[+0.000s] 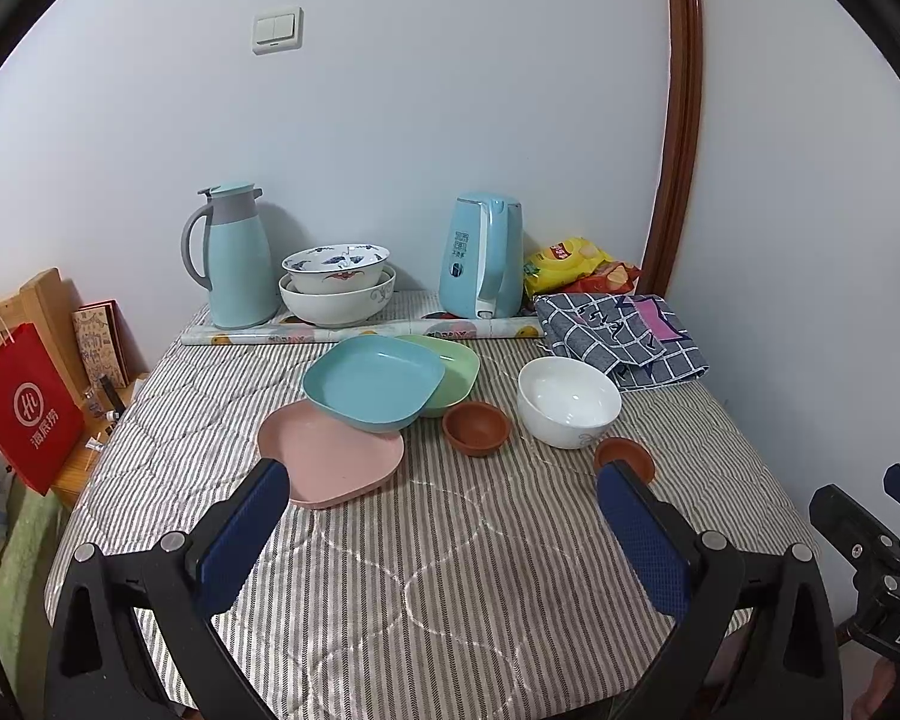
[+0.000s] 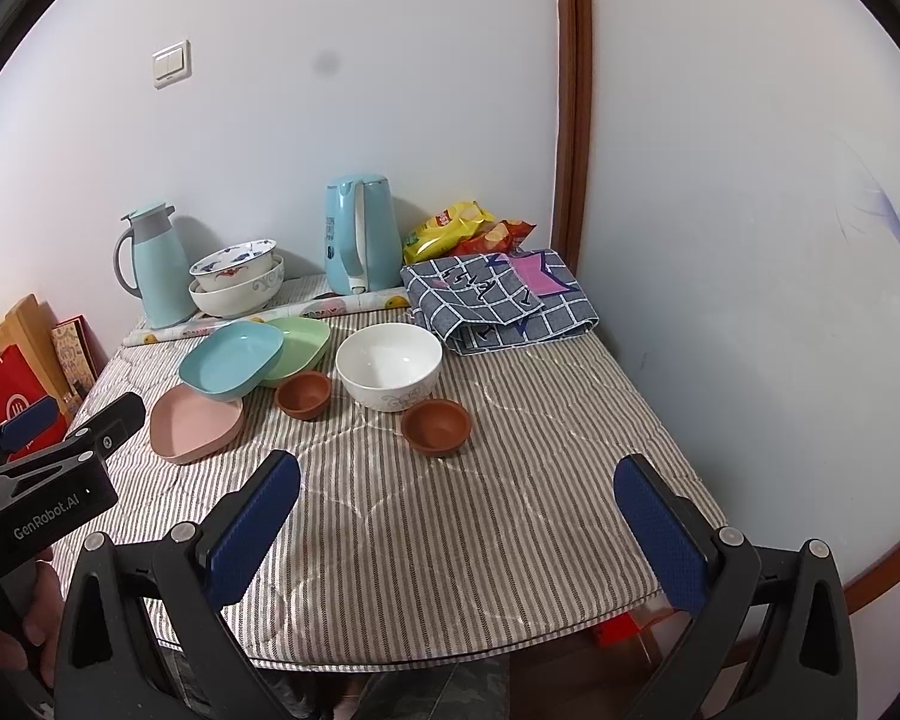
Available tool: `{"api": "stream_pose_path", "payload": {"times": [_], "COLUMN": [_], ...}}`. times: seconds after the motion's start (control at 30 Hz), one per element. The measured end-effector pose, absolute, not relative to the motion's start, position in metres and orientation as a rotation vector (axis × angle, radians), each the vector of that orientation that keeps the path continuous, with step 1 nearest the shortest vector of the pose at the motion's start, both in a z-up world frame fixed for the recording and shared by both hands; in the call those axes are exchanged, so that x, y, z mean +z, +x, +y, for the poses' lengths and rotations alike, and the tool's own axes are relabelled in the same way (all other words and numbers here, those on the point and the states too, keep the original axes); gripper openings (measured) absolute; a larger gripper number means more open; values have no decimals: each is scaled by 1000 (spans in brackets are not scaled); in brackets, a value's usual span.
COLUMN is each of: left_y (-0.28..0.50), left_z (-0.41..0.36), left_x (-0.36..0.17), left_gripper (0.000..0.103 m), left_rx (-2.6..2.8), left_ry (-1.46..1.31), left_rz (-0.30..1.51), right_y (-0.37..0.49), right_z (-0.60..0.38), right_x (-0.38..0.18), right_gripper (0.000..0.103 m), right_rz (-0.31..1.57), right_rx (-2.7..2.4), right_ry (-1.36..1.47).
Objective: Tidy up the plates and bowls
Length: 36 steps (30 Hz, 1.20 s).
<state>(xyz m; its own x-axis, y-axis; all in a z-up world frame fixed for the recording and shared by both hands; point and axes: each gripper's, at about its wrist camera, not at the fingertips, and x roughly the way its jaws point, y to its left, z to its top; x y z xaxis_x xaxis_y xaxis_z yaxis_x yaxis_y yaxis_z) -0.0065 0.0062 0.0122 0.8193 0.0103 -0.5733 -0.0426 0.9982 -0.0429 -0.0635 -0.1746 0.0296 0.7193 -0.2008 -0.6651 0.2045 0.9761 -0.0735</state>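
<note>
Both jaws open, pink plate [image 1: 330,459] ahead

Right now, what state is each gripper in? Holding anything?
Left gripper: jaws open, holding nothing, above the striped tablecloth.
Right gripper: jaws open, holding nothing.

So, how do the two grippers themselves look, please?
Both are matte black plastic frames with silver rivets. Each finger carries a flat dark blue pad with a fine dotted texture. The left gripper has white "GenRobot.AI" lettering on its body, as the right wrist view shows. The right gripper looks alike. No cables or sleeves are visible.
</note>
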Motion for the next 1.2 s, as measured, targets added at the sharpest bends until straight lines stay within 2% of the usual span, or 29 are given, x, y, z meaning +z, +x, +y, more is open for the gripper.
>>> {"api": "stream_pose_path", "payload": {"times": [0.9,1.2], "left_y": [2,23], "left_z": [9,14], "left_x": [9,9], "left_gripper": [103,103], "left_rx": [32,24], "left_ry": [-47,-61], "left_rz": [616,636], "right_y": [-52,-24], "right_z": [-171,-163], "right_x": [25,8], "right_gripper": [103,103], "right_rz": [735,802], "right_rx": [-216,-193], "right_ry": [9,-22]}}
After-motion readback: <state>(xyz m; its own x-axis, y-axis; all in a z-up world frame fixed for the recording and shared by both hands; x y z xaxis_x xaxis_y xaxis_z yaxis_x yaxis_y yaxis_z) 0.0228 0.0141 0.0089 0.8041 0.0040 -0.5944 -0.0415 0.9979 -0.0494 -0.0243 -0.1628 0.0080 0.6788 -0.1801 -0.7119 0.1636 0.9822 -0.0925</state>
